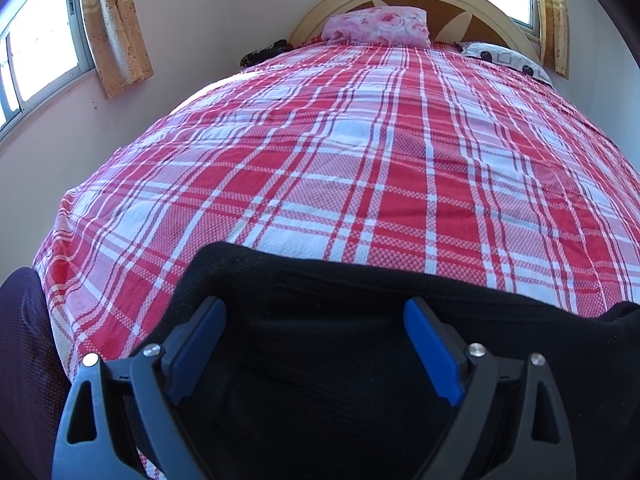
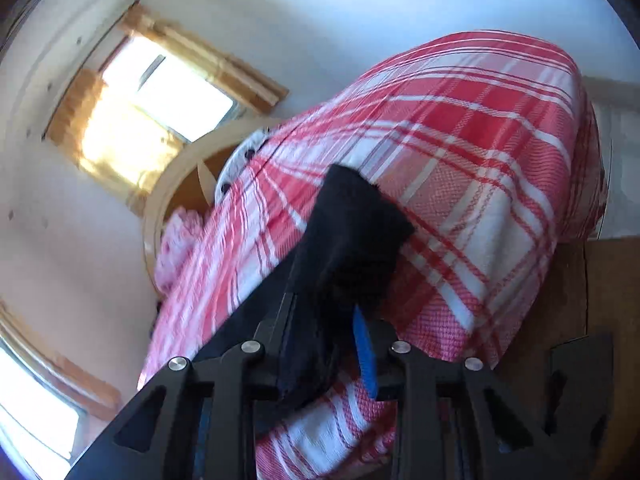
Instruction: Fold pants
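Bed (image 1: 360, 140) carries pants (image 1: 340, 340) along its near edge, long axis running left-right. Your left gripper (image 1: 316, 344) is spread above them; your right gripper (image 2: 344, 344) pinches one end, nearer.

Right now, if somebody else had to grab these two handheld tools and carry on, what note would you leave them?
Left tool: open, its fingers spread over the black pants, gripping nothing.
Right tool: shut on a bunched end of the pants, lifted and tilted above the bed.
Pants lie at the near edge of the plaid bedspread; pillows sit far off by the headboard.
Done: one end picked up.
Left: no finished fold shows. Probably grip with the left tool, lay the cloth over and smooth it.
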The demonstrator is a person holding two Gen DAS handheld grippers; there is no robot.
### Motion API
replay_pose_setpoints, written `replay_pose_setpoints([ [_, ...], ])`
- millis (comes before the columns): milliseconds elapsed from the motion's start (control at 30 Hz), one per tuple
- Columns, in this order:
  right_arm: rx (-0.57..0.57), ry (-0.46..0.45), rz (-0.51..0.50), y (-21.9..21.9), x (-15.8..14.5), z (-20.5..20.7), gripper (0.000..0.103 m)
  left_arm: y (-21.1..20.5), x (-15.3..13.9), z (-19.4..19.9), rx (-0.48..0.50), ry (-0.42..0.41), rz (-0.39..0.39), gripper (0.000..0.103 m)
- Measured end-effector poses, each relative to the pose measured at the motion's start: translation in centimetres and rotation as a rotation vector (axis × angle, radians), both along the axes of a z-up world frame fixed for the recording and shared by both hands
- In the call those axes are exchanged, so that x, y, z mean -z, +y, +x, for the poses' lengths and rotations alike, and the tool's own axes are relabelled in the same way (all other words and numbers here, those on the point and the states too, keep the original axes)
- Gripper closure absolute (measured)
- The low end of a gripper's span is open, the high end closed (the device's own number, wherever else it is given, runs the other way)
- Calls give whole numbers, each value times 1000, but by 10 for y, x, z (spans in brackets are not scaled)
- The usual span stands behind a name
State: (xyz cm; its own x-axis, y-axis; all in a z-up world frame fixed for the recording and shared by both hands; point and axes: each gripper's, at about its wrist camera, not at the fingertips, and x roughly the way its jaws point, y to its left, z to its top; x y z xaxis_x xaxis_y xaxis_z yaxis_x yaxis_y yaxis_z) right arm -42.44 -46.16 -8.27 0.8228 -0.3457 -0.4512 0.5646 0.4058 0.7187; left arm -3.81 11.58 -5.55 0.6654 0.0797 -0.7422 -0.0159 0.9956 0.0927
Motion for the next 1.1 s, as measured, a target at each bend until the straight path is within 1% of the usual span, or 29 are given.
replay_pose_setpoints([
  [67,33,23,45,0,14,-2,73,1,0,0,-1,-1,1,9],
  [100,54,12,87,1,24,-5,73,1,0,0,3,0,-1,9],
  [133,76,-53,119,4,33,-10,73,1,0,0,4,0,-2,9],
  [167,97,-95,137,7,38,-13,73,1,0,1,4,1,-3,9],
  [200,90,-97,142,7,39,-11,73,0,0,0,2,1,-2,9],
  [267,28,-79,125,8,33,1,73,0,0,0,1,0,-1,9],
  [367,-60,-127,157,13,33,16,73,1,0,1,2,1,-4,9],
  [400,-88,-65,165,15,32,22,73,1,0,0,3,1,-2,9],
  [467,-57,-8,108,15,29,29,73,1,0,0,4,0,-2,9],
  [500,-5,-6,87,13,29,26,73,1,0,0,4,0,-3,9],
  [533,49,-26,94,11,32,22,73,1,0,0,4,-1,-3,9],
  [567,88,-78,130,9,39,19,73,0,0,1,3,0,-3,9],
  [600,98,-108,148,9,44,18,73,0,0,1,2,0,-2,9],
  [633,97,-111,138,11,44,20,73,0,0,2,0,-1,-1,8],
  [700,40,-59,85,14,38,29,73,0,0,2,0,0,-2,8],
  [733,11,-62,86,12,36,31,77,0,0,2,1,0,-2,8],
  [767,-1,-74,95,10,34,32,94,0,0,2,2,0,-3,8],
  [800,4,-65,92,10,30,32,96,0,0,2,3,-1,-6,8],
  [900,1,-25,24,15,11,40,96,0,-1,2,3,0,-13,8],
  [933,-13,-8,-15,19,-1,45,96,0,-1,2,2,1,-13,8],
  [967,-34,20,-72,24,-13,51,96,1,-2,2,2,5,-18,8],
  [1033,-100,106,-223,47,-45,75,96,1,-2,1,4,5,-29,8],
  [1067,-162,157,-317,65,-62,93,96,1,-2,0,5,5,-33,8],
  [1100,-215,187,-378,80,-74,105,96,2,-2,-1,6,4,-38,8],
])
